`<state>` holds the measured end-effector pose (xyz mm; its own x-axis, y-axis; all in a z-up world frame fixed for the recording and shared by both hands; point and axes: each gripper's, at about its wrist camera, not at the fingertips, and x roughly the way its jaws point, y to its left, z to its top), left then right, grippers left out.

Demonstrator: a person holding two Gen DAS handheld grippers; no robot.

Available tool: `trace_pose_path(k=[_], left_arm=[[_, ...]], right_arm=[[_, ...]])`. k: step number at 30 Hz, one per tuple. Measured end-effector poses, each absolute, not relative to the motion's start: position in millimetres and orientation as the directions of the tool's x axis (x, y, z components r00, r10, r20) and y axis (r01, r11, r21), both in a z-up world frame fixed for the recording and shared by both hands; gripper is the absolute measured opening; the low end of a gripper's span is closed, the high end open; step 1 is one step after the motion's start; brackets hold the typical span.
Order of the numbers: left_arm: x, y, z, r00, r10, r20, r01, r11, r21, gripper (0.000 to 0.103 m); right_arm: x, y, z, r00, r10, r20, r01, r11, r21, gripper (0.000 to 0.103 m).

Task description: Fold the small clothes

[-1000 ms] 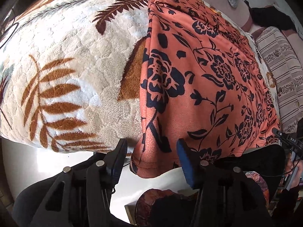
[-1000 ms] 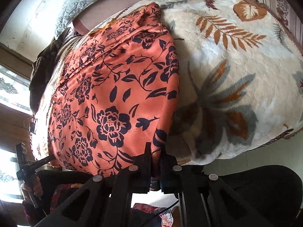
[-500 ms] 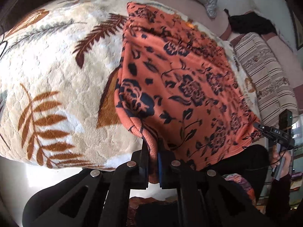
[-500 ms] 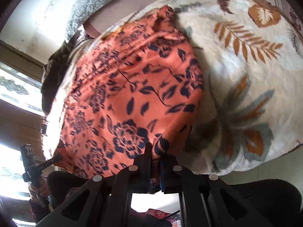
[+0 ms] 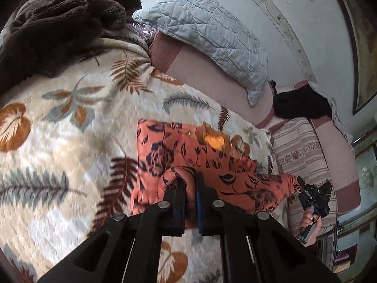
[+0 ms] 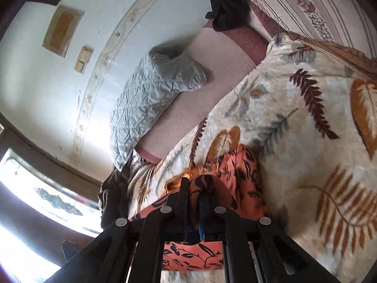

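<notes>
An orange garment with dark blue flowers (image 5: 165,146) lies on a cream leaf-print blanket (image 5: 59,122). My left gripper (image 5: 189,176) is shut on one corner of its near hem, lifted and carried over the rest of the cloth. In the right wrist view my right gripper (image 6: 194,184) is shut on the other hem corner of the orange garment (image 6: 238,172), also raised. The lifted hem stretches between both grippers; the right one shows at the far right of the left view, in a hand (image 5: 311,221). The garment's far end is bunched.
A grey quilted pillow (image 5: 212,35) leans against the pink bed end (image 5: 200,75). A dark brown fleece (image 5: 59,23) lies at the back left, a black cloth (image 5: 301,106) and a striped cushion (image 5: 306,160) at the right. A window (image 6: 35,200) is at the left.
The left gripper shut on the near hem corner. Both grippers then rose and carried the hem forward over the garment, so the orange cloth now looks doubled and much shorter.
</notes>
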<state>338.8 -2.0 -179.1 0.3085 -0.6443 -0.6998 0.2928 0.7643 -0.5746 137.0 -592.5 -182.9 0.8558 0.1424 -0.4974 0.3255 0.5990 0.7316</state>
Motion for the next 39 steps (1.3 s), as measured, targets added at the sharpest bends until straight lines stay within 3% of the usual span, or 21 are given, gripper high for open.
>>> trace_pose_path(k=[7, 12, 16, 21, 22, 23, 24, 25, 26, 28, 31, 35, 39], left_arm=[[455, -61, -247, 0.259, -0.566, -0.783, 0.220, 0.824, -0.523, 0.007], [494, -64, -330, 0.168, -0.539, -0.825, 0.091, 0.842, -0.531, 0.010], [493, -43, -353, 0.205, -0.678, -0.706, 0.036, 0.726, -0.687, 0.011], [467, -6, -336, 0.321, -0.776, -0.543, -0.025, 0.566, -0.824, 0.012], [458, -1, -326, 0.348, -0.768, -0.539, -0.015, 0.570, -0.822, 0.014], [448, 5, -315, 0.385, -0.751, -0.536, -0.010, 0.577, -0.816, 0.021], [436, 14, -303, 0.446, -0.714, -0.540, -0.016, 0.597, -0.802, 0.032], [426, 24, -292, 0.506, -0.676, -0.535, -0.031, 0.606, -0.795, 0.062], [418, 37, -283, 0.560, -0.641, -0.524, -0.055, 0.603, -0.796, 0.082], [398, 53, -272, 0.593, -0.597, -0.541, -0.109, 0.606, -0.788, 0.083], [364, 47, -264, 0.522, -0.649, -0.553, -0.050, 0.624, -0.780, 0.083], [294, 13, -275, 0.410, -0.706, -0.577, 0.034, 0.645, -0.764, 0.083], [241, -18, -310, 0.300, -0.723, -0.623, 0.023, 0.658, -0.753, 0.083]], right_arm=[[255, -643, -255, 0.820, 0.088, -0.566, 0.453, 0.504, 0.735, 0.006], [278, -676, -345, 0.794, 0.190, -0.578, 0.519, 0.282, 0.807, 0.008], [269, -694, -382, 0.868, 0.252, -0.429, 0.412, 0.117, 0.903, 0.008], [252, -687, -335, 0.871, 0.226, -0.436, 0.379, 0.256, 0.889, 0.012], [245, -684, -325, 0.872, 0.200, -0.447, 0.388, 0.277, 0.879, 0.017], [235, -682, -315, 0.875, 0.158, -0.458, 0.402, 0.290, 0.868, 0.038], [221, -681, -306, 0.886, 0.125, -0.448, 0.398, 0.293, 0.869, 0.073], [204, -680, -297, 0.905, 0.089, -0.417, 0.378, 0.284, 0.881, 0.088], [185, -679, -289, 0.920, 0.039, -0.391, 0.366, 0.272, 0.890, 0.093], [152, -676, -276, 0.920, -0.007, -0.391, 0.380, 0.259, 0.888, 0.093], [120, -655, -265, 0.935, 0.055, -0.351, 0.325, 0.266, 0.907, 0.093], [109, -601, -272, 0.894, 0.188, -0.408, 0.347, 0.286, 0.893, 0.091], [104, -557, -300, 0.846, 0.291, -0.448, 0.392, 0.231, 0.890, 0.091]])
